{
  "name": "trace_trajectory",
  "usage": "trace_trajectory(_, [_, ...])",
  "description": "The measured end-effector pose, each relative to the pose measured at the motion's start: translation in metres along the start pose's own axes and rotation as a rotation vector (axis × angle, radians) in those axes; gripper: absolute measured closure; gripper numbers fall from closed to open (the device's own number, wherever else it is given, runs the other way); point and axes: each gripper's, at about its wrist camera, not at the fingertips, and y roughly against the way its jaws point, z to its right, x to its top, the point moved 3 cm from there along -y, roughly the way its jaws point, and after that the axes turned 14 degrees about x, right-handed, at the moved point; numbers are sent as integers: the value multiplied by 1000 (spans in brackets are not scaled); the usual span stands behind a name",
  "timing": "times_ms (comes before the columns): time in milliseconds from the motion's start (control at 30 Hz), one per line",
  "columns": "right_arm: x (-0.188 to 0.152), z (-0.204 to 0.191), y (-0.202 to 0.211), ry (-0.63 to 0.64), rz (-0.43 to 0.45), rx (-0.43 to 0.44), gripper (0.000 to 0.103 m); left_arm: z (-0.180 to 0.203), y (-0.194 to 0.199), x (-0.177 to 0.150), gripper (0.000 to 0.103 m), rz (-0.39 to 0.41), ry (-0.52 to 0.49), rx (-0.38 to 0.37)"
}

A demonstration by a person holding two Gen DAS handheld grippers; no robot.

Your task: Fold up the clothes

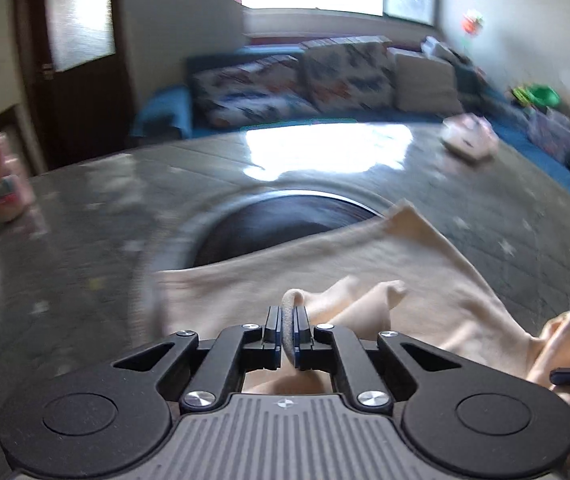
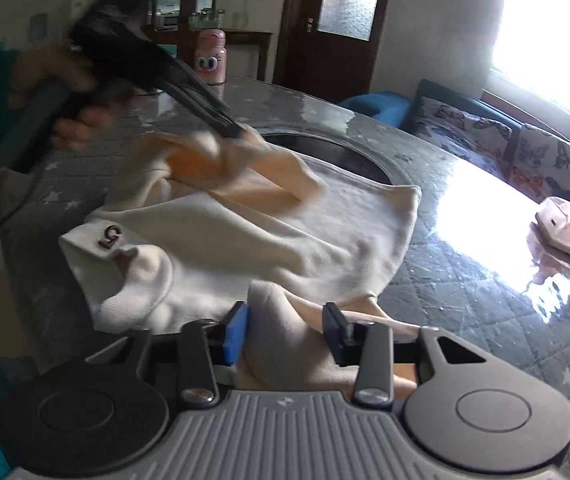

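Note:
A cream garment (image 2: pixel 269 236) with a dark "5" mark lies partly folded on the round grey table (image 2: pixel 465 292). It also shows in the left wrist view (image 1: pixel 385 272). My left gripper (image 1: pixel 287 320) is shut on a fold of the garment's edge and holds it lifted; it appears blurred in the right wrist view (image 2: pixel 233 130). My right gripper (image 2: pixel 285 316) is open, its jaws standing on either side of a bunch of the cloth near the table's front edge.
A dark round inset (image 1: pixel 285 224) sits in the table's middle, partly under the garment. A small pink-white object (image 2: pixel 565 232) lies at the table's far side. A pink bottle (image 2: pixel 211 62) stands at the back. A blue sofa with cushions (image 1: pixel 297 80) runs behind.

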Motion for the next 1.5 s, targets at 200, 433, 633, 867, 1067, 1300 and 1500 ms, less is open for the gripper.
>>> trace_trajectory(200, [0, 19, 20, -40, 54, -138, 95, -78, 31, -26, 97, 23, 180, 146])
trace_trajectory(433, [-13, 87, 58, -214, 130, -436, 96, -150, 40, -87, 98, -82, 322, 298])
trace_trajectory(633, [-44, 141, 68, -407, 71, -544, 91, -167, 35, -120, 97, -167, 354, 339])
trace_trajectory(867, [-22, 94, 60, -310, 92, -377, 60, -121, 64, -101, 87, -76, 250, 149])
trace_trajectory(1067, [8, 27, 10, -174, 48, -30, 59, -41, 92, -90, 87, 14, 45, -129])
trace_trajectory(1300, [31, -14, -43, -15, -22, 128, 59, 5, 73, -102, 88, -54, -41, -244])
trace_trajectory(1500, [18, -34, -41, 50, -100, 182, 60, 9, 85, -122, 87, -103, -84, -336])
